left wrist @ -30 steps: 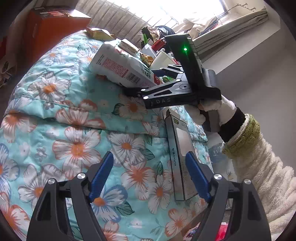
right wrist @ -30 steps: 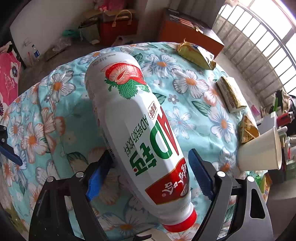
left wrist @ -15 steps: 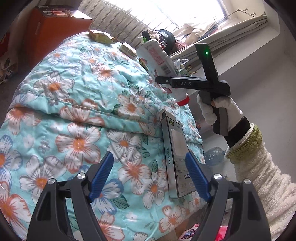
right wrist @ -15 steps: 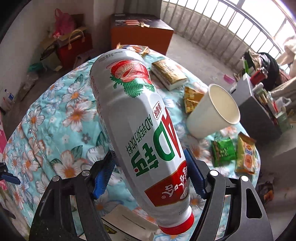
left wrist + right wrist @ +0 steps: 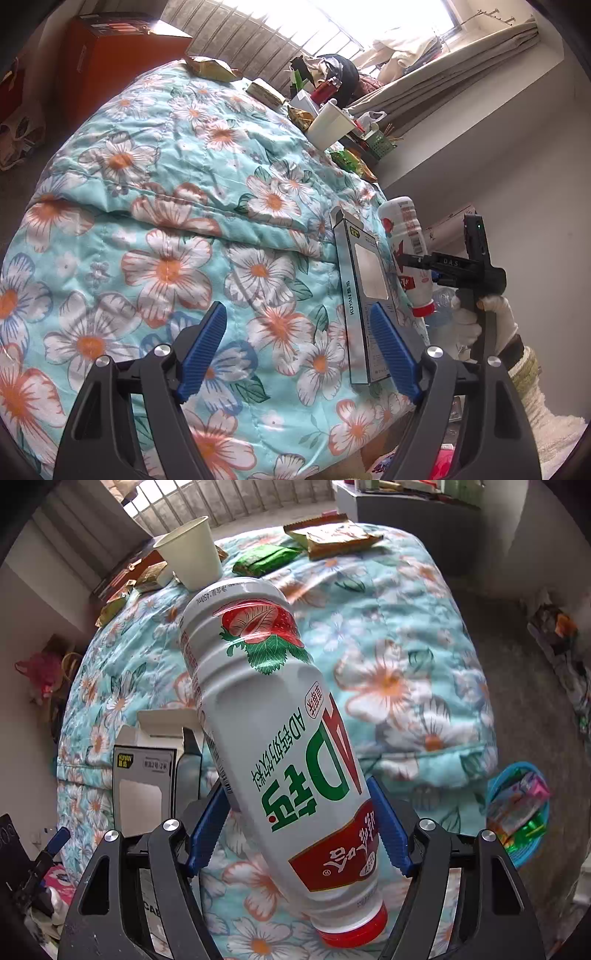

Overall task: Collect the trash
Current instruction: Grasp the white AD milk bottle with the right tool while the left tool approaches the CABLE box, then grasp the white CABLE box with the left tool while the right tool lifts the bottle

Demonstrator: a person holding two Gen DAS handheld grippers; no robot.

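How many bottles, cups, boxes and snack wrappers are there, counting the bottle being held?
Bottle: 1
Paper cup: 1
Cardboard box: 1
Snack wrappers: 5
Total: 8

A lived-in bedroom at home: a bed under a floral quilt (image 5: 177, 206) fills the view ahead of the tongs, with a barred window (image 5: 280, 33) and bunched curtains (image 5: 454, 70) beyond it, an orange cabinet (image 5: 110, 62) far left and a cluttered bedside stand (image 5: 373, 144).
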